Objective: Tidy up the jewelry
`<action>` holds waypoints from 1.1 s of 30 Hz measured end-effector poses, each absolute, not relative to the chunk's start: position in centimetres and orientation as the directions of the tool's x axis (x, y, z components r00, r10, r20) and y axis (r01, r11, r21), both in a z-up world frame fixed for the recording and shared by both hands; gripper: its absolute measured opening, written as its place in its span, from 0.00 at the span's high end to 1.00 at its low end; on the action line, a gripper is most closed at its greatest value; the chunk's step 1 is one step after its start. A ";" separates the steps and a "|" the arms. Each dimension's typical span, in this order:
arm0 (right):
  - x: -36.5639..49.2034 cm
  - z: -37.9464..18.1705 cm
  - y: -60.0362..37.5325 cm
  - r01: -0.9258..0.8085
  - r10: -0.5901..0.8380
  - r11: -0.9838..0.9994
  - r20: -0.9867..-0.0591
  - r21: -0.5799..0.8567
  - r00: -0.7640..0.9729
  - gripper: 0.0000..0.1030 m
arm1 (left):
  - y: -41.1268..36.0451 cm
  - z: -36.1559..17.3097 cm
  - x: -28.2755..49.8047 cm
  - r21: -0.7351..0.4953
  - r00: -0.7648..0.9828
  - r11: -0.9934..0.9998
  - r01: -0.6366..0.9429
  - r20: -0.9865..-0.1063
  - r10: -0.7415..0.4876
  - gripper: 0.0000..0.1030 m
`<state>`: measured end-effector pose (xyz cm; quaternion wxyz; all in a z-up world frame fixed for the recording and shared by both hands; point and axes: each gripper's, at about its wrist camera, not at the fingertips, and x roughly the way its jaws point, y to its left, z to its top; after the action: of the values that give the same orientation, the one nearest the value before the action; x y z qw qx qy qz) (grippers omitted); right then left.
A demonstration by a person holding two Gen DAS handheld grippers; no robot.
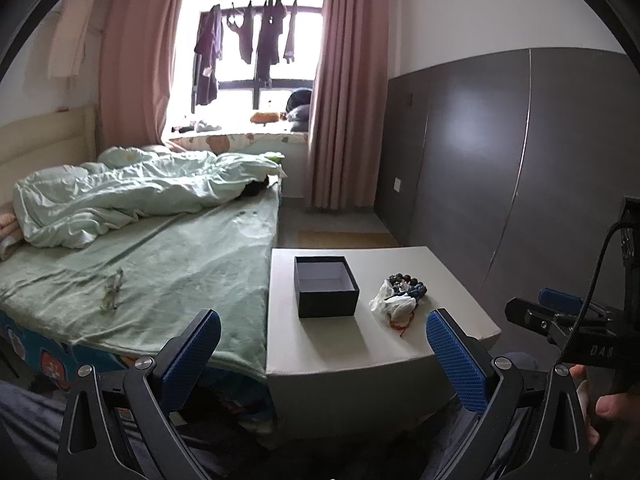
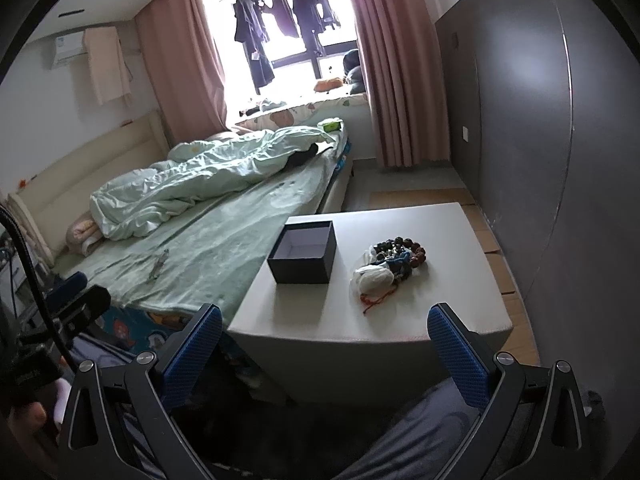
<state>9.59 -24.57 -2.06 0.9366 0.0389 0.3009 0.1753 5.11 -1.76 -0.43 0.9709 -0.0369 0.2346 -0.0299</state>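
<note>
- Jewelry (image 2: pixel 394 258) lay in one tangled heap on the right half of the white surface (image 2: pixel 440 312): dark beaded strands, a white pouch or bit of cloth, and a red cord trailing toward the near edge. We judged it had been dumped together there so that each piece could be lifted out in turn.
- Beside it, apart and to the left, stood the dark open box (image 2: pixel 304 254), lid off and mouth up, with nothing visible in it. Set that way, it could take pieces dropped from above, so we read it as the place the pieces were meant to go.
- We held our left gripper (image 1: pixel 324 344) back from the near edge of the surface, its blue fingers (image 1: pixel 192 352) spread wide with nothing between them, lined up roughly on the box.
- Our right gripper (image 2: pixel 324 344) hung likewise short of the surface, its fingers (image 2: pixel 458 352) wide apart and empty, aimed between the box and the heap.
- Sorting had not begun, by our reading: the heap was whole and nothing sat in the box.
- Strands so tangled might drag their neighbours up with them, we thought, so a loose outer piece such as the red cord (image 2: pixel 374 302) looked the easier first pick.
- On the bed (image 1: pixel 168 264) to the left lay a pair of glasses (image 1: pixel 112 292), which we took to be no part of the job.
</note>
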 end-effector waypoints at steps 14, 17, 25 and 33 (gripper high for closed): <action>17.2 -6.0 -29.3 -0.264 0.367 0.930 -0.583 0.258 0.725 0.00 | -4.9 -2.5 15.4 -0.136 0.816 0.976 0.171 -0.536 -0.218 0.00; 19.0 -7.2 -30.4 -0.243 0.367 0.929 -0.604 0.280 0.707 0.02 | -6.5 -3.8 17.9 -0.153 0.791 0.969 0.194 -0.560 -0.246 0.04; 23.0 -10.2 -32.5 -0.196 0.388 0.914 -0.626 0.355 0.677 0.16 | -9.6 -7.3 23.0 -0.202 0.709 0.945 0.256 -0.626 -0.325 0.17; 26.8 -13.9 -34.0 -0.121 0.419 0.885 -0.658 0.449 0.626 0.39 | -11.9 -11.5 27.6 -0.230 0.610 0.907 0.352 -0.679 -0.409 0.28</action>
<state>26.80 -33.97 -13.87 0.8825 0.1845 0.4046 0.1530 27.58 -11.95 -11.50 0.8964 -0.0368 0.3872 -0.2125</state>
